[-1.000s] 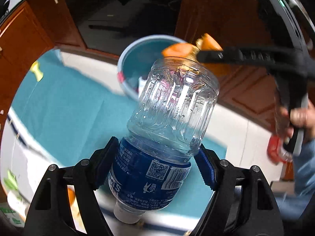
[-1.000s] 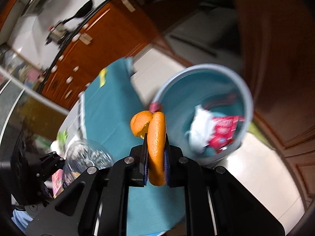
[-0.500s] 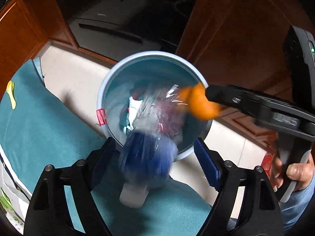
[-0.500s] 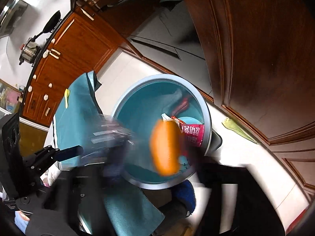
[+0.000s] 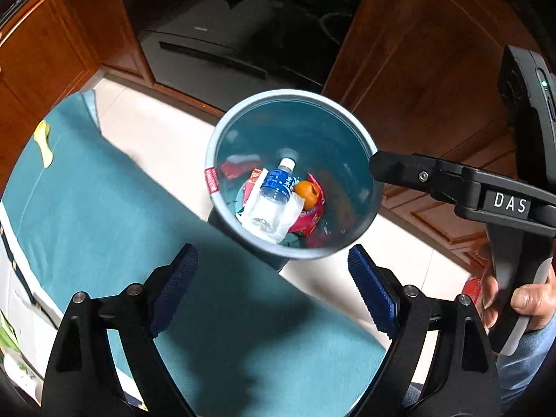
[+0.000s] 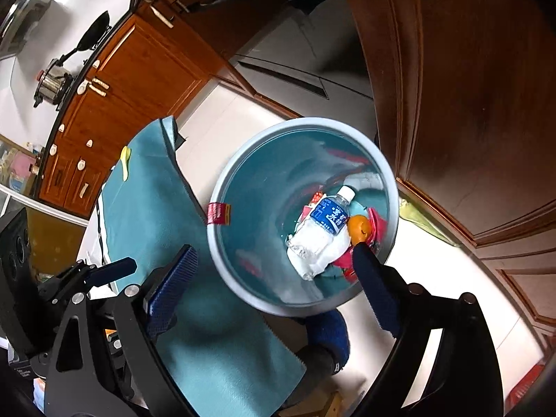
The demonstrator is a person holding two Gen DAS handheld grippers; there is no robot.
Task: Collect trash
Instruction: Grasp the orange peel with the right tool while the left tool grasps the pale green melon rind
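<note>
Presently, the left hand-held gripper (image 5: pixel 272 290) and the right hand-held gripper (image 6: pixel 274 288) are held spread and empty above the trash bin (image 5: pixel 361 139). Inside the bin, a water bottle (image 5: pixel 272 196) is seen lying on a white wrapper (image 5: pixel 288 217), with orange peel (image 5: pixel 307 193) just beside it.

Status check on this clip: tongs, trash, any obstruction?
Left tongs open, empty. Right tongs open, empty. Bottle and orange peel lying in the bin. Nothing blocking the bin mouth.
</note>
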